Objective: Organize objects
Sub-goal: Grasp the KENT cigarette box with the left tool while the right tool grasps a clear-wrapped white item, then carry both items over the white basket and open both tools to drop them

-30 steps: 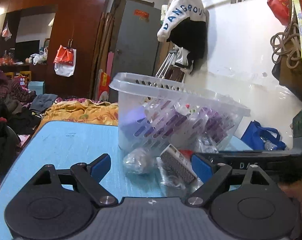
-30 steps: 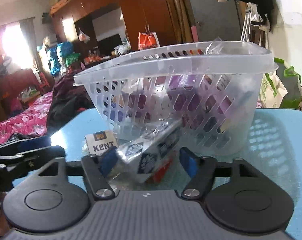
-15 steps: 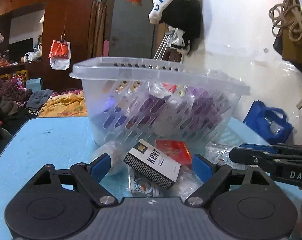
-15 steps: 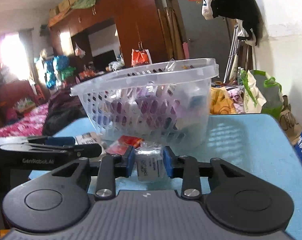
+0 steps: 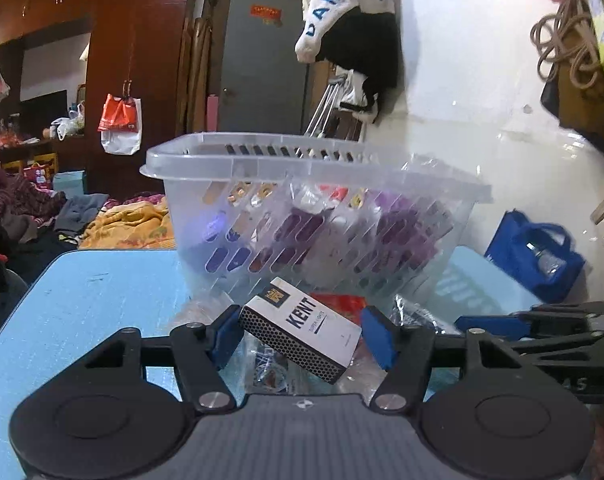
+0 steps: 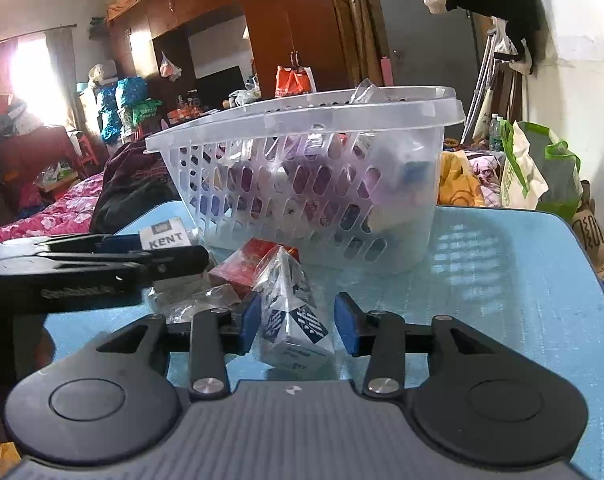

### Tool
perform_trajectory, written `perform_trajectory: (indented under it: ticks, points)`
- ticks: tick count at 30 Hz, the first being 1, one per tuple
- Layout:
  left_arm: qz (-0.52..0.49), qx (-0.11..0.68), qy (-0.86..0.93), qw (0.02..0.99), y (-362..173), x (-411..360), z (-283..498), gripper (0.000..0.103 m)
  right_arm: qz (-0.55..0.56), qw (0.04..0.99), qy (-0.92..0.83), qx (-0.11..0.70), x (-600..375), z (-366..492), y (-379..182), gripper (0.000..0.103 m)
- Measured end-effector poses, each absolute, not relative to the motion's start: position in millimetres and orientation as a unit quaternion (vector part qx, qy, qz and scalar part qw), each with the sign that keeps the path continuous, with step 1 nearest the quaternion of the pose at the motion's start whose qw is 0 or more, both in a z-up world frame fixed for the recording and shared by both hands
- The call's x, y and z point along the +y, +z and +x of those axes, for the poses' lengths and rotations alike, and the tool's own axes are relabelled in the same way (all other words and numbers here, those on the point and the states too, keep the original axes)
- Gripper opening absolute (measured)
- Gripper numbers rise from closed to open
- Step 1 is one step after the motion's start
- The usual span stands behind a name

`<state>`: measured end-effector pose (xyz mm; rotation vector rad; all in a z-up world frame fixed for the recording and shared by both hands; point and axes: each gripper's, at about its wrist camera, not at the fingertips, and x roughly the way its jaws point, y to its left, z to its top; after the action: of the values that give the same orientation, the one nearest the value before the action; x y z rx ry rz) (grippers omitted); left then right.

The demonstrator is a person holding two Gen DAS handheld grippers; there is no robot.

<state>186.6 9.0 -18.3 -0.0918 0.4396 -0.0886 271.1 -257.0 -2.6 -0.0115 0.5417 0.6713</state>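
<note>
Your basket [image 5: 313, 168] is mostly full; your left hand-held gripper [image 5: 300, 334] has just been closing around the cigarette box [image 5: 302, 330], its right pad not yet touching, and your right hand-held gripper [image 6: 298, 322] has just been opening, loose around a wrapped packet [image 6: 292, 320], while a red box [image 6: 248, 266] waits on the desk [image 6: 501, 280].

The left gripper [image 5: 302, 336], its jaws just narrowed, brackets a white KENT pack [image 5: 302, 328] lying skewed between the blue pads [image 5: 226, 334]; the left pad touches the pack's corner, while the right stands just clear of it. Crinkled clear wrappers [image 5: 270, 372] and a red packet [image 5: 339, 304] lie beneath and behind on the blue table [image 5: 82, 300]. Beyond stands a clear slotted basket [image 5: 313, 168] packed with purple and mixed items. The right gripper [image 5: 541, 324] enters at the right edge. A white garment [image 5: 341, 4] hangs on the wall.
</note>
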Motion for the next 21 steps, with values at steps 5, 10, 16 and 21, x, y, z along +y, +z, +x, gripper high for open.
perform_trajectory:
  ticks: [5, 10, 16, 21]
  points:
    - [-0.061, 0.209, -0.050, 0.975, -17.2, 17.3, 177.6, 0.068, -0.017, 0.905, 0.332, 0.263, -251.4, 269.0, -3.1, 0.058]
    - [-0.075, 0.208, -0.052, 0.974, -21.0, 23.4, 175.7, 0.068, -0.024, 0.906, 0.318, 0.279, -248.7, 276.7, -5.8, 0.060]
    - [-0.093, 0.203, -0.050, 0.973, -25.2, 30.6, 172.3, 0.068, -0.054, 0.908, 0.305, 0.283, -245.1, 276.7, -7.3, 0.040]
    - [-0.105, 0.179, -0.060, 0.976, -21.6, 39.6, 160.9, 0.068, -0.073, 0.920, 0.295, 0.247, -250.6, 265.3, -3.3, 0.035]
